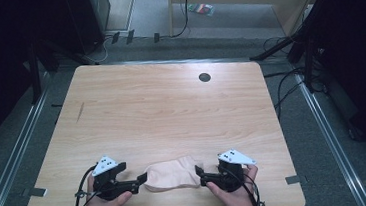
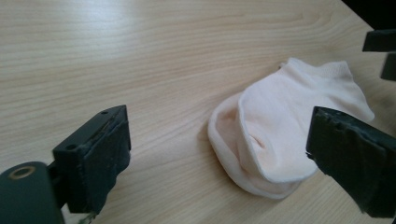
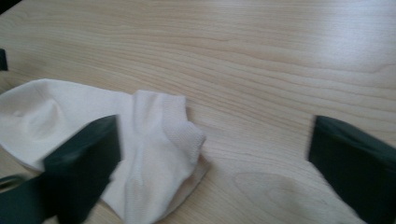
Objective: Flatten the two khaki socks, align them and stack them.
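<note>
Sock lying between two open grippers

The left gripper (image 1: 142,178) and right gripper (image 1: 198,172) are flanking a pale sock (image 1: 172,174) on the table (image 1: 171,109), jaws spread, gripping nothing.

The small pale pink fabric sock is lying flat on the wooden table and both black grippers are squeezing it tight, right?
Not quite. The small pale pink fabric sock does lie on the wooden table, but both gripper views show the left gripper and right gripper open, not squeezing it.

Bare wood lies across the table (image 1: 171,109) beyond the left gripper (image 1: 142,178) and right gripper (image 1: 199,174), and the pale sock (image 1: 172,174) alone blocks the gap between them.
</note>
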{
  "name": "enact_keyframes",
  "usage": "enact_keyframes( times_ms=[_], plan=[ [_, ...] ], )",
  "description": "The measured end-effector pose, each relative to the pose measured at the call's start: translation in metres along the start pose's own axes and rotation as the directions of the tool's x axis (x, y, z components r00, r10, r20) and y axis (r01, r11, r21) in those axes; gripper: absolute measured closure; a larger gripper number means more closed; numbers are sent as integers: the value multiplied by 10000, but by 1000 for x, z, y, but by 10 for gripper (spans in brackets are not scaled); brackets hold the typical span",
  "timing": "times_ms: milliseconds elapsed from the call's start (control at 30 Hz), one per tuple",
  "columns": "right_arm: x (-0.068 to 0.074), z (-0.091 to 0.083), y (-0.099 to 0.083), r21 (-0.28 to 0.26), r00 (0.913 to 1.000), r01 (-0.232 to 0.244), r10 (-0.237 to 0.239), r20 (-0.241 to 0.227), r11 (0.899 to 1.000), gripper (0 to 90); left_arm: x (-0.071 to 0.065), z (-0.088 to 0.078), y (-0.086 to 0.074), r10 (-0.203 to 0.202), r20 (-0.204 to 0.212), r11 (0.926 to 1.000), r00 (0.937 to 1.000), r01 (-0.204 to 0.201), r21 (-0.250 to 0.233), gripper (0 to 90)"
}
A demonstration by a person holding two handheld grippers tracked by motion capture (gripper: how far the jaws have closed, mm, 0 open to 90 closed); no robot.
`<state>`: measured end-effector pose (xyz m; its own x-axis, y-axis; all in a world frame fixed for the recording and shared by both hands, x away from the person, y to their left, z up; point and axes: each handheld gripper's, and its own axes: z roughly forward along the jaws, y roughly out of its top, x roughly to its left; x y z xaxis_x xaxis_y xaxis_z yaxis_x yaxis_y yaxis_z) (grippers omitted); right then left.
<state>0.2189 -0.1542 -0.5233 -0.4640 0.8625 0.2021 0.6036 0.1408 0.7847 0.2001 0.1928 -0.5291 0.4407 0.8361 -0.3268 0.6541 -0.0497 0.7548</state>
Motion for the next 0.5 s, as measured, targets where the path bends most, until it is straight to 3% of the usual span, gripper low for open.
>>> enact_keyframes(
  times_ms=[33, 200, 333, 500],
  plan=[
    [-1, -1, 1, -82, 10000, 19, -19, -22, 10000, 0, 2, -2, 1, 18, -298, 9999, 9996, -22, -135, 26],
    [-11, -5, 4, -567, 10000, -21, 21, -6, 9984, 0, 13, -10, 2, -31, -579, 9991, 9983, 6, -422, 23],
    [-21, -8, 6, -704, 9996, 52, -33, 277, 9975, 0, 24, -17, 3, -87, -953, 9981, 9954, 28, -618, 23],
    [-35, -15, 9, -847, 9995, -110, 134, 281, 9963, 0, 38, -24, 3, -201, -1380, 9969, 9902, 93, -784, 23]
  ],
)
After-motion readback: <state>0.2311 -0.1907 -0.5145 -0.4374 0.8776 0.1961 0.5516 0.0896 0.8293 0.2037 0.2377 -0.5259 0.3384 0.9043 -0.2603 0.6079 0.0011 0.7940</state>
